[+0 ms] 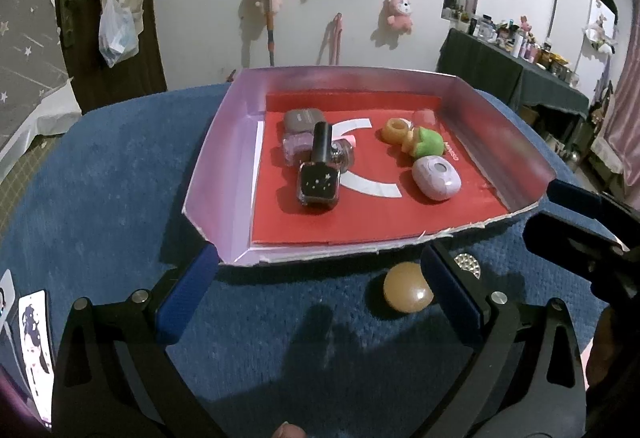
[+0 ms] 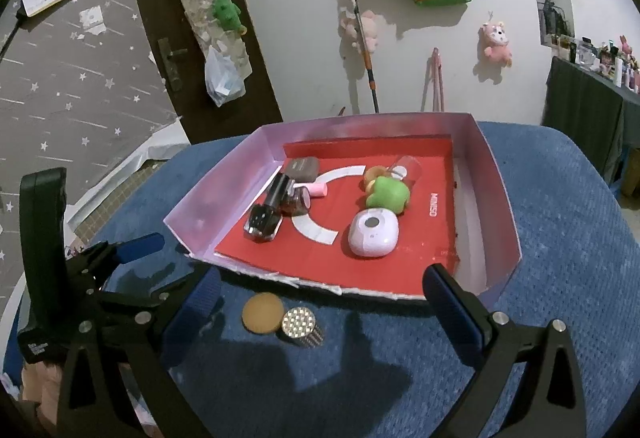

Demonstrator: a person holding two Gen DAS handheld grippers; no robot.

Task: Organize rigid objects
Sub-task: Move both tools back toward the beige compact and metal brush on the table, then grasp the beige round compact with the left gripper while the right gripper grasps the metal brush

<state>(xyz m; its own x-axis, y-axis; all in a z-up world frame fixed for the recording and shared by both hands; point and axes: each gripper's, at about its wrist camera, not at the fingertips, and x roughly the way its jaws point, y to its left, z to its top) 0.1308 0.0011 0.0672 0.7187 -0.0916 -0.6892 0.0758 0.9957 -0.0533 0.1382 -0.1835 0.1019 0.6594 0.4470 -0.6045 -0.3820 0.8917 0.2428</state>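
While most of the small stuff sits inside the shallow purple-walled cardboard tray with a red liner, we've got two bits outside it on the blue carpeted surface: a round amber-orange disc and a small rhinestone-studded round piece, touching each other just in front of the tray's torn front edge. In the tray, a dark square nail polish bottle with star specks lies at the left with a grey-capped pink bottle behind it. To the right we see a lilac oval case, plus a green and yellow toy figure behind it. Our left gripper is spread wide, nothing in it, the amber disc just inside its right finger. Our right gripper is wide open too, empty, both loose pieces between its fingers.
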